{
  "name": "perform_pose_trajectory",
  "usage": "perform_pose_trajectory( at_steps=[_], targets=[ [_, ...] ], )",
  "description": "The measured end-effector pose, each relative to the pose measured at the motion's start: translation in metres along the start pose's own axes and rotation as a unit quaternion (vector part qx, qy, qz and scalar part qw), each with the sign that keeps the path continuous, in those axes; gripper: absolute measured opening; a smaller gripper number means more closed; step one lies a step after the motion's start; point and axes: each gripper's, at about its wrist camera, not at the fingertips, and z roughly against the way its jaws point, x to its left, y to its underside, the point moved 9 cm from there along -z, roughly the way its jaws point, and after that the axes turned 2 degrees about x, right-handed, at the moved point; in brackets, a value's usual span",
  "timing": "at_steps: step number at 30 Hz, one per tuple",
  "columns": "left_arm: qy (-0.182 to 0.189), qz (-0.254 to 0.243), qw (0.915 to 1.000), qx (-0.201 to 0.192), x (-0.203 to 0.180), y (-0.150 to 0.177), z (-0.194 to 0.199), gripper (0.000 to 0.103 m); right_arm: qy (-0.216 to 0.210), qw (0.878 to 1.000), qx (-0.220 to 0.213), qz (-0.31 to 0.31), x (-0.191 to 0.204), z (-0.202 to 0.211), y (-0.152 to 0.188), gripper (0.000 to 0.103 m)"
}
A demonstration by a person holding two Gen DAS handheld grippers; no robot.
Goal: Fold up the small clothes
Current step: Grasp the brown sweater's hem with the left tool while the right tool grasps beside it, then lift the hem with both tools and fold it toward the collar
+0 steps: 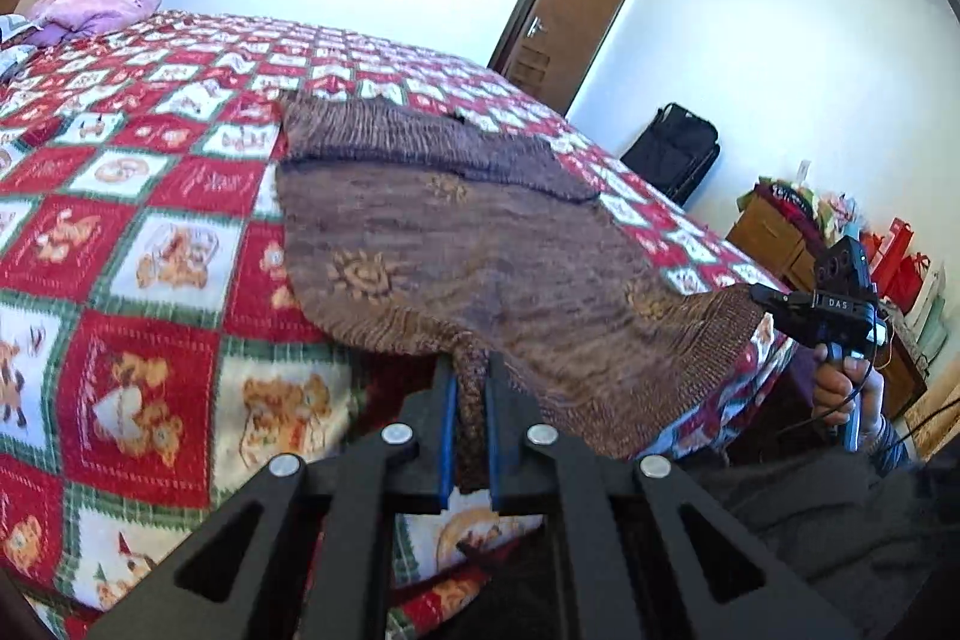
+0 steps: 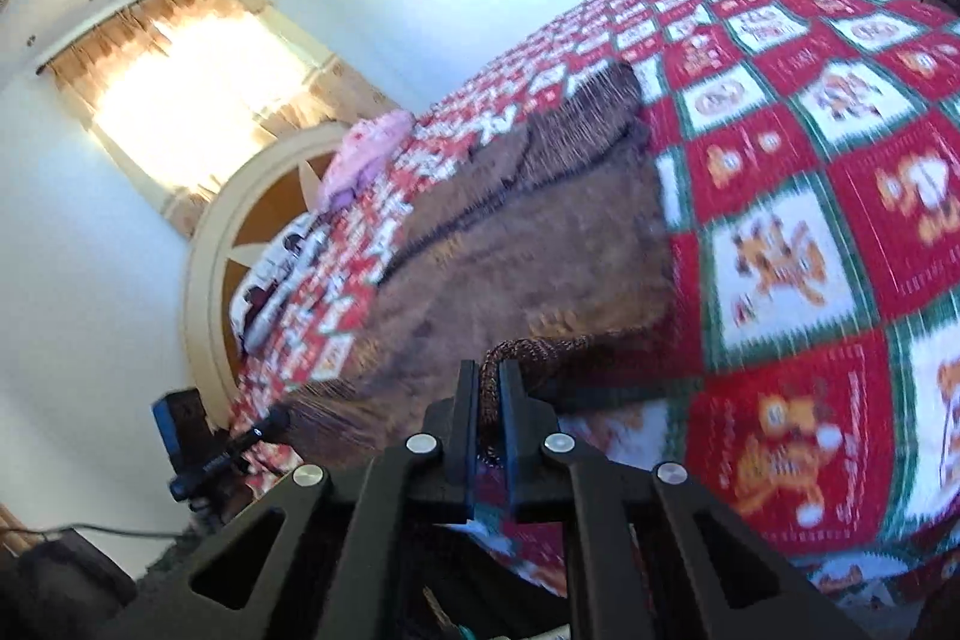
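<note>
A brown knitted sweater (image 1: 456, 232) lies flat on the bed's red, white and green quilt (image 1: 144, 196), its sleeves folded across the far end. My left gripper (image 1: 472, 370) is shut on one corner of the near hem, with the knit pinched between the blue pads. At the right of the left wrist view, my right gripper (image 1: 761, 293) pinches the other hem corner, and the hem is raised off the bed edge. In the right wrist view the right gripper (image 2: 489, 377) is shut on the sweater (image 2: 540, 232). The left gripper (image 2: 277, 421) shows at the lower left, on the hem.
A pink garment (image 1: 102, 1) lies by the headboard (image 2: 252, 196). A brown door (image 1: 570, 10) stands open beyond the bed. A black bag (image 1: 678, 148) and a wooden cabinet (image 1: 774, 232) with red bags sit against the right wall. A person's hand (image 1: 840, 388) holds the right gripper.
</note>
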Motion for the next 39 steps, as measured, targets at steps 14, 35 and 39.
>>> perform_pose_trajectory(
  at_steps=[14,35,39],
  targets=[
    [0.017,0.003,0.9972,-0.073,-0.006,-0.067,0.017,0.008,-0.014,0.999,-0.04,0.017,0.022,0.004,-0.066,0.006],
    [0.038,0.061,0.995,-0.069,0.037,-0.128,-0.047,0.008,0.095,0.981,0.111,0.128,-0.008,-0.077,-0.071,0.011],
    [0.033,0.069,0.9946,-0.07,0.04,-0.125,-0.045,0.008,0.073,0.983,0.155,0.061,-0.032,-0.078,-0.033,0.072]
  ],
)
